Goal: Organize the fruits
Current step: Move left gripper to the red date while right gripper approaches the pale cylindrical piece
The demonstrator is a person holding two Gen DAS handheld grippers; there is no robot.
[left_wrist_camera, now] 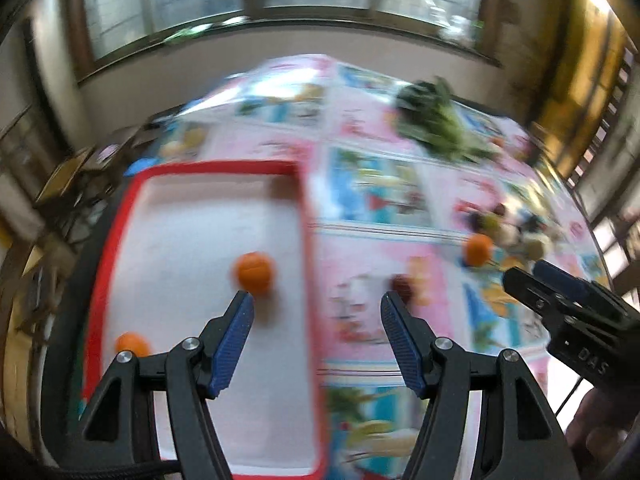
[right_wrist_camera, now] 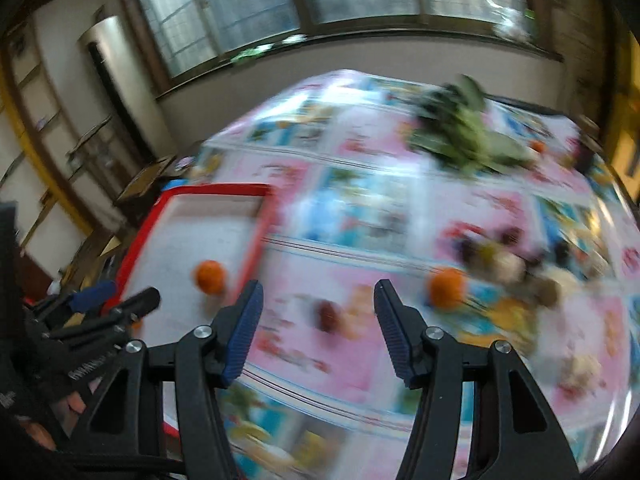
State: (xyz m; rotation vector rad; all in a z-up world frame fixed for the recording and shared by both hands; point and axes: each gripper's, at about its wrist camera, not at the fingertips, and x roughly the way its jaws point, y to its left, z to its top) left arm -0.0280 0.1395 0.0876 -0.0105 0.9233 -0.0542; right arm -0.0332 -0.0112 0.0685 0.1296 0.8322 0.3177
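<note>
Both my grippers hang over the table with nothing between their pads. My left gripper (left_wrist_camera: 317, 300) stands parted above the right rim of the red-edged tray (left_wrist_camera: 306, 240), and my right gripper (right_wrist_camera: 319, 290) is spread over the pink cartoon tablecloth (right_wrist_camera: 360, 360).

Two oranges already lie in the tray, which I take to be the collecting place: one orange (left_wrist_camera: 255, 273) at about eleven o'clock from my left fingertips, a second orange (left_wrist_camera: 132, 343) at about nine, near the tray's left rim.

A third orange (right_wrist_camera: 447, 287) sits loose on the cloth at two o'clock from my right fingers, at the edge of a blurred heap of mixed produce (right_wrist_camera: 512, 264) too smeared to name. A small dark reddish fruit (right_wrist_camera: 326, 314) lies just ahead of my right jaws. Leafy greens (right_wrist_camera: 468, 136) lie far off at one o'clock.

I judge the loose orange or the dark fruit comes next.
</note>
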